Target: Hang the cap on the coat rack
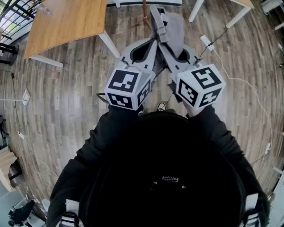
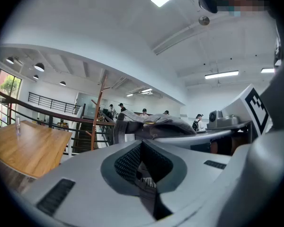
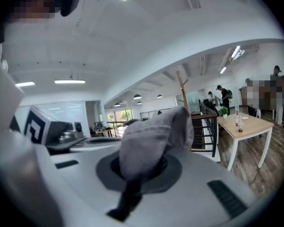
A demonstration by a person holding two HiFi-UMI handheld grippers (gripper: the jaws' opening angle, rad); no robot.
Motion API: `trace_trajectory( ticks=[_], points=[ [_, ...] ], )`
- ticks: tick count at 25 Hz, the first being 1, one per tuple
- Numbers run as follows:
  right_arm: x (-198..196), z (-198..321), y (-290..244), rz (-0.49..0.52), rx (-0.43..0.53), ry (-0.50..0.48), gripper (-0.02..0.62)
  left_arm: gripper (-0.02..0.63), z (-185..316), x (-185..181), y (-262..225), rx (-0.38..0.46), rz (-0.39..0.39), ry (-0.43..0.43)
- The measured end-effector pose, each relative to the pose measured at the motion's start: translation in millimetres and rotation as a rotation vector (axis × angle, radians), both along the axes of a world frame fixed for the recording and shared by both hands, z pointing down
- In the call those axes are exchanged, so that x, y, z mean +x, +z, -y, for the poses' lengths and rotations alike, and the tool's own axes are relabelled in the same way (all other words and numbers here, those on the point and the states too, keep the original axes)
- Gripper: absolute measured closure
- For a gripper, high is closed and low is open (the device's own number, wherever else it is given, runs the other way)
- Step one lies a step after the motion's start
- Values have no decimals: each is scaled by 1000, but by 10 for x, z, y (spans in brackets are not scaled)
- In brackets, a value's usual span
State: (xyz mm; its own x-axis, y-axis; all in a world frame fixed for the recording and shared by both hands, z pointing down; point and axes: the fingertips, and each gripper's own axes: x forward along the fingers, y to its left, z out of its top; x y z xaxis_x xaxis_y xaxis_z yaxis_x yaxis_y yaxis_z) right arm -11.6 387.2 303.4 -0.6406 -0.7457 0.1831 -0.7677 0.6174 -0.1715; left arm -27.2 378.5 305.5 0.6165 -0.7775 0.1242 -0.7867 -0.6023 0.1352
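At the upper left of the head view a wooden table (image 1: 68,18) is seen, and a white cable (image 1: 236,79) is trailed over the floor at the right. The coat rack (image 1: 144,1) is stood at the top centre, just beyond the cap (image 1: 173,27). The cap is pinched by the right gripper (image 3: 142,162), its grey cloth bunched over the jaws. The left gripper (image 2: 142,148) is pressed shut on the cap's edge

Cloth, plastic and wood being shown

The cap (image 3: 154,136) is being seen as soft, matt grey cloth. The left gripper (image 2: 144,167) and right gripper (image 3: 137,174) are being seen as smooth matt grey plastic with dark, rough-textured pads, the floor (image 1: 75,103) as faintly glossy wood planks, and the worktop (image 1: 71,13) as smooth pale wood.
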Motion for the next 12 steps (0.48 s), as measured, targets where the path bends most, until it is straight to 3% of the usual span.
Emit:
trace_trajectory(
  ticks=[12],
  points=[
    [29,98,-38,-17,27,-22,591,604,104,39,-43,19,15,-13]
  ],
)
